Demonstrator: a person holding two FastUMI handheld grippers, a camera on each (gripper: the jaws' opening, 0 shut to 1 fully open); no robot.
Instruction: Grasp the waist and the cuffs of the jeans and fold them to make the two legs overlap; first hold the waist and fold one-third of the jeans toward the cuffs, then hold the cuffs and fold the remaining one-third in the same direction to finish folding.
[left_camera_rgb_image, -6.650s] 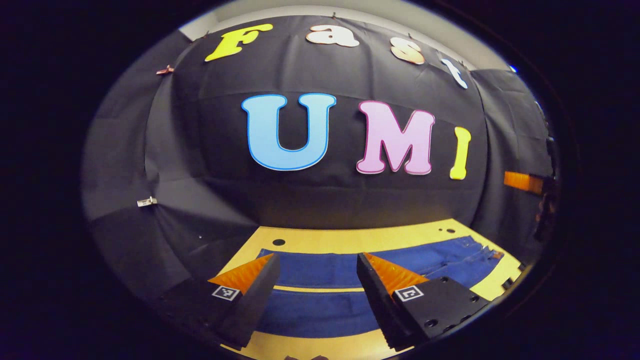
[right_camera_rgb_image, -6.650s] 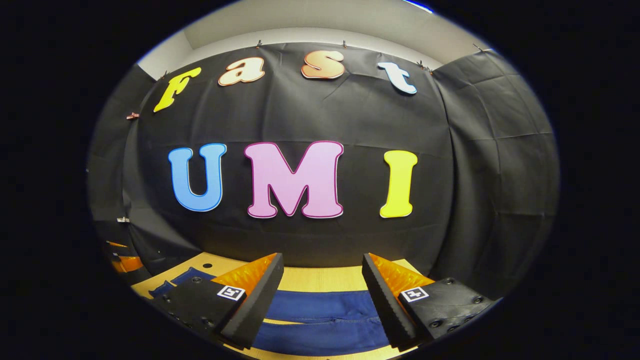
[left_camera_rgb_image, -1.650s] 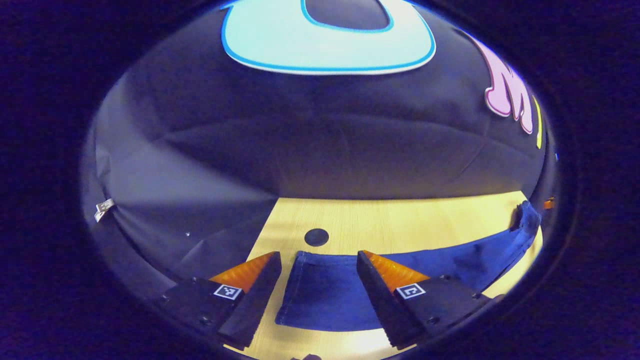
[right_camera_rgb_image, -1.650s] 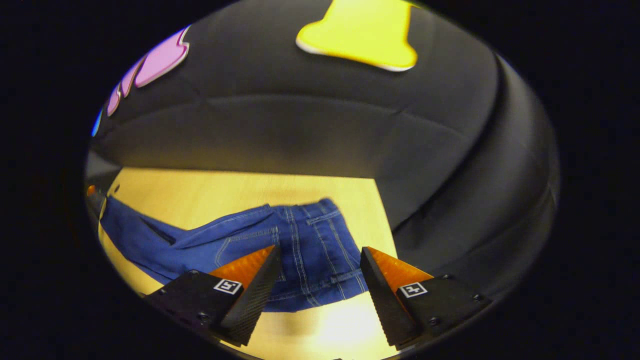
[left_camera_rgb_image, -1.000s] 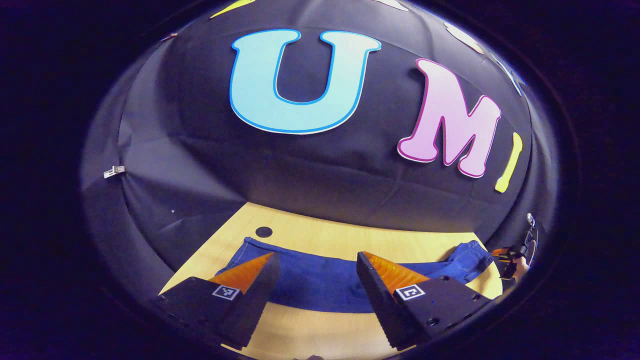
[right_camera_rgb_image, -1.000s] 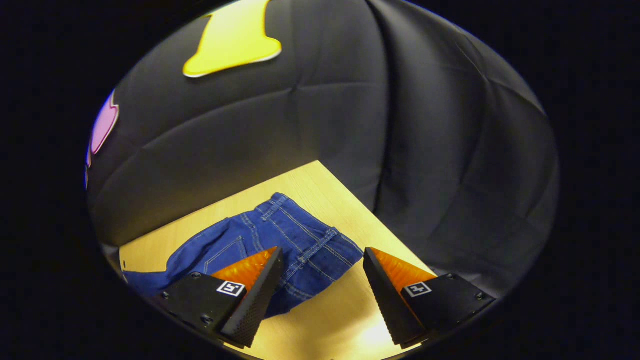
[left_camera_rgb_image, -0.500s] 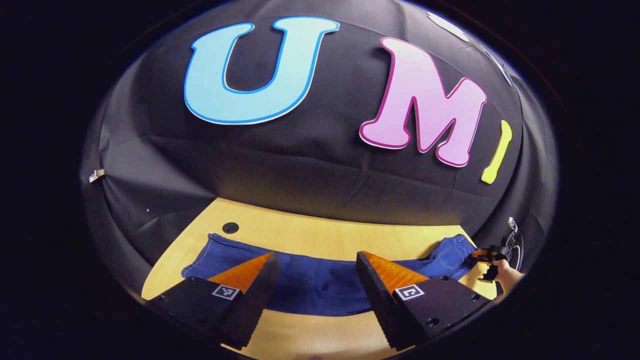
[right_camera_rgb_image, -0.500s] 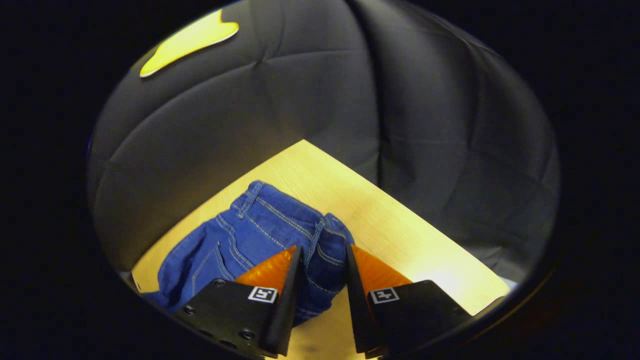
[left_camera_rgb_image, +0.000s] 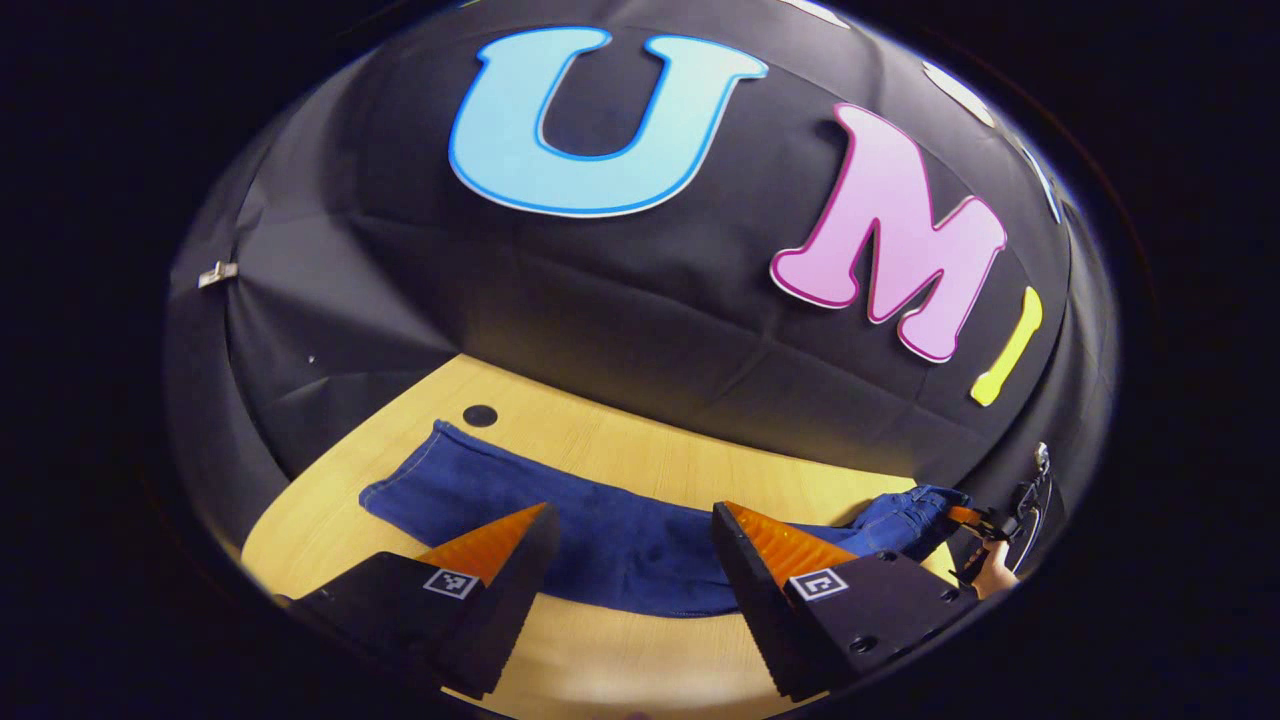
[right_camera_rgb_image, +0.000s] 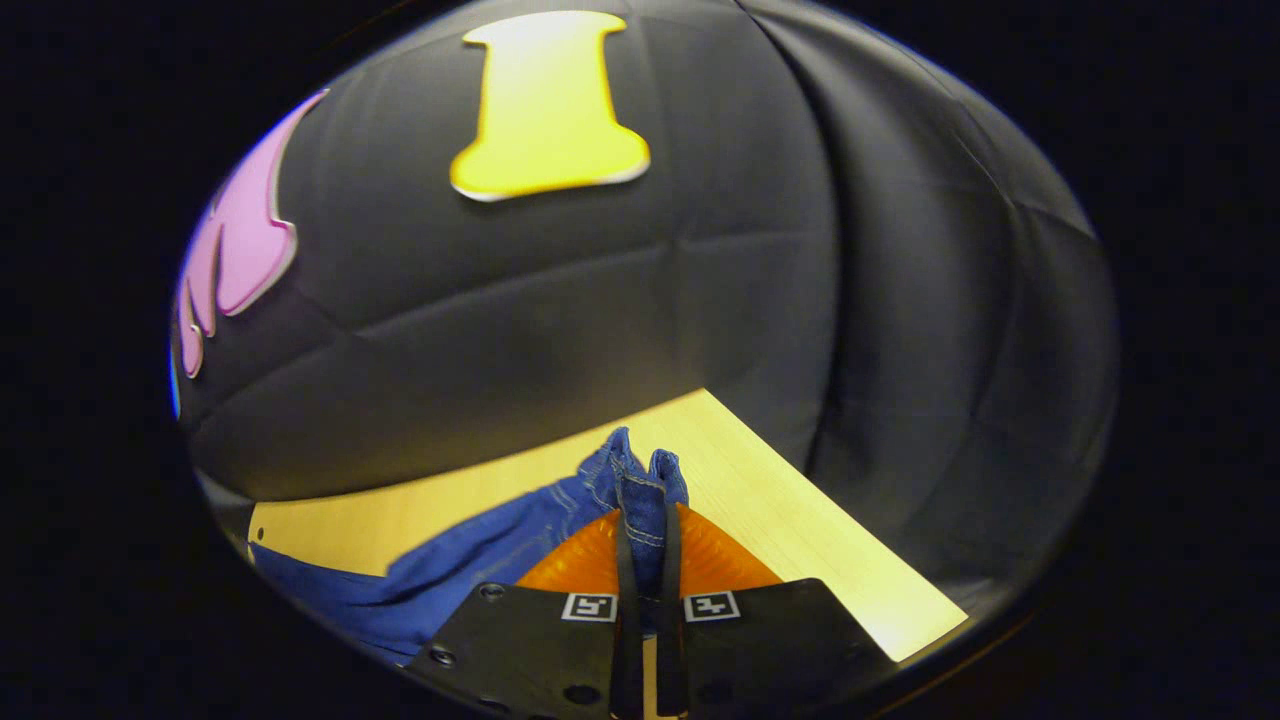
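The jeans (left_camera_rgb_image: 620, 540) lie stretched along the wooden tabletop (left_camera_rgb_image: 620, 450), legs overlapped in one long blue strip. Their waist (right_camera_rgb_image: 640, 480) is bunched upward and pinched between the two fingers of the right claw (right_camera_rgb_image: 641, 540), which are pressed together on the denim; from there the fabric trails away to that claw's left. The left claw (left_camera_rgb_image: 630, 530) hovers with its fingers spread above the middle of the strip, touching nothing. The cuffs (left_camera_rgb_image: 420, 475) lie flat ahead and to its left, near a dark hole (left_camera_rgb_image: 480, 416) in the tabletop. Far to its right, a hand (left_camera_rgb_image: 992, 578) holds the other claw at the raised waist.
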